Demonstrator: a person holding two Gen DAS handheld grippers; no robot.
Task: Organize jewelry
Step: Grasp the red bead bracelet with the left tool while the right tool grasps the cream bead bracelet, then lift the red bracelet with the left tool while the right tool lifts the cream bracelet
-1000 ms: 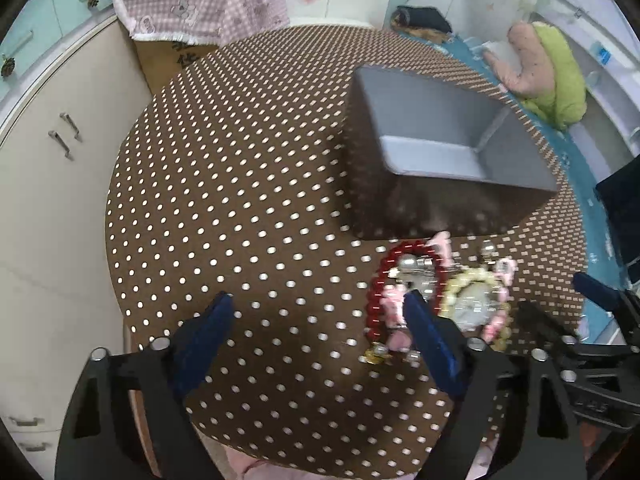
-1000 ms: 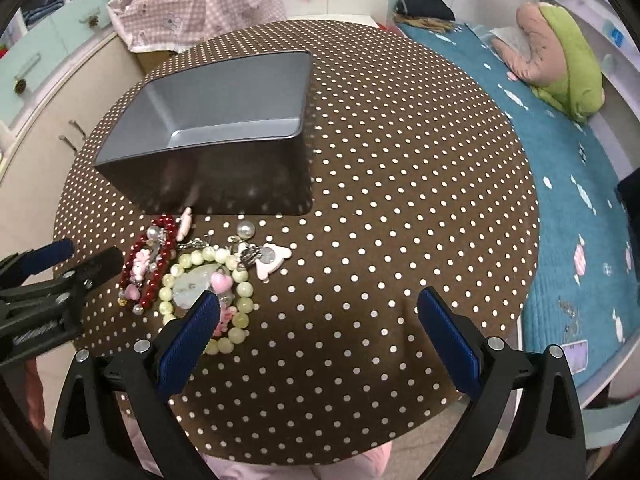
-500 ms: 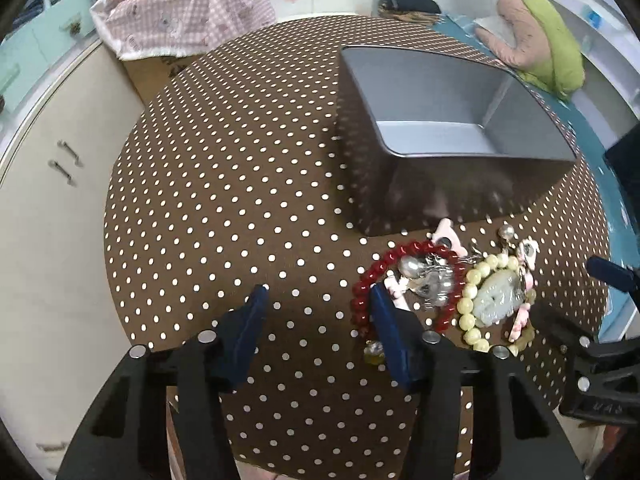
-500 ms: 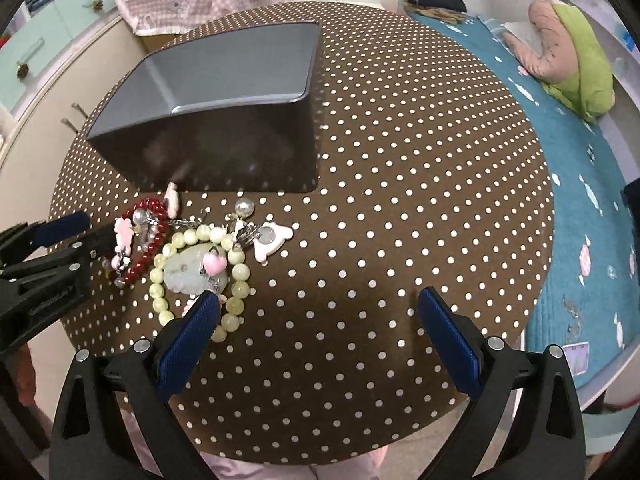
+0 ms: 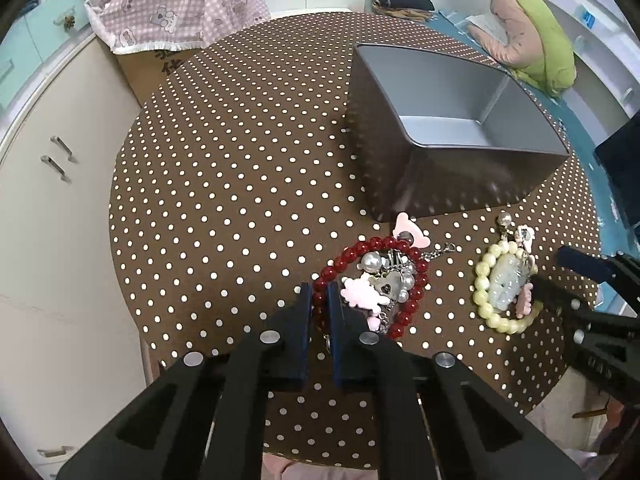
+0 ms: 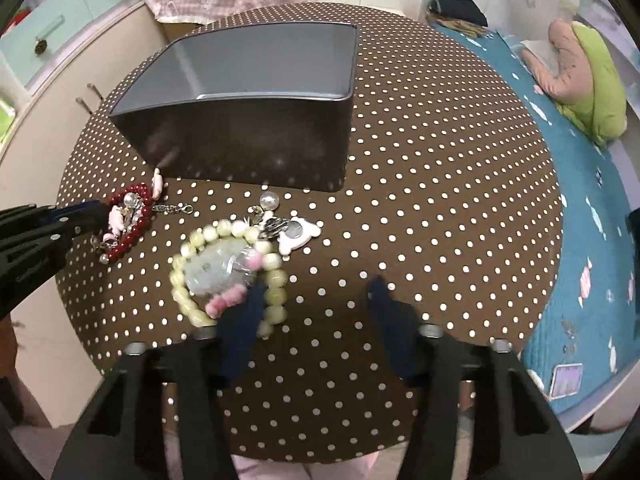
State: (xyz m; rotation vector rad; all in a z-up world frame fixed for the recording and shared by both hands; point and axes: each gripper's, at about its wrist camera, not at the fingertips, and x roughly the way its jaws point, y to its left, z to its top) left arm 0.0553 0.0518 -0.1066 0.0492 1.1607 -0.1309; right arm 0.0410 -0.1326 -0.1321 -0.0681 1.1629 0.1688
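Left wrist view: left gripper (image 5: pixel 319 300) clamped on red bracelet's (image 5: pixel 372 286) near rim, before tin (image 5: pixel 452 132). Right gripper (image 6: pixel 316 300) closing, one finger inside pale bracelet (image 6: pixel 228 268), nothing pinched yet. Light, floppy, slick beads; best pinched across the strand.

Soft, even indoor light, perhaps from overhead; fisheye bends the edges into dark corners, and the right gripper (image 6: pixel 316 296) looks motion-blurred.

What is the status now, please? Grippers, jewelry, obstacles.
Left gripper shut on red bead bracelet. Right gripper closing around pale green bracelet. Grey tin empty, path clear.
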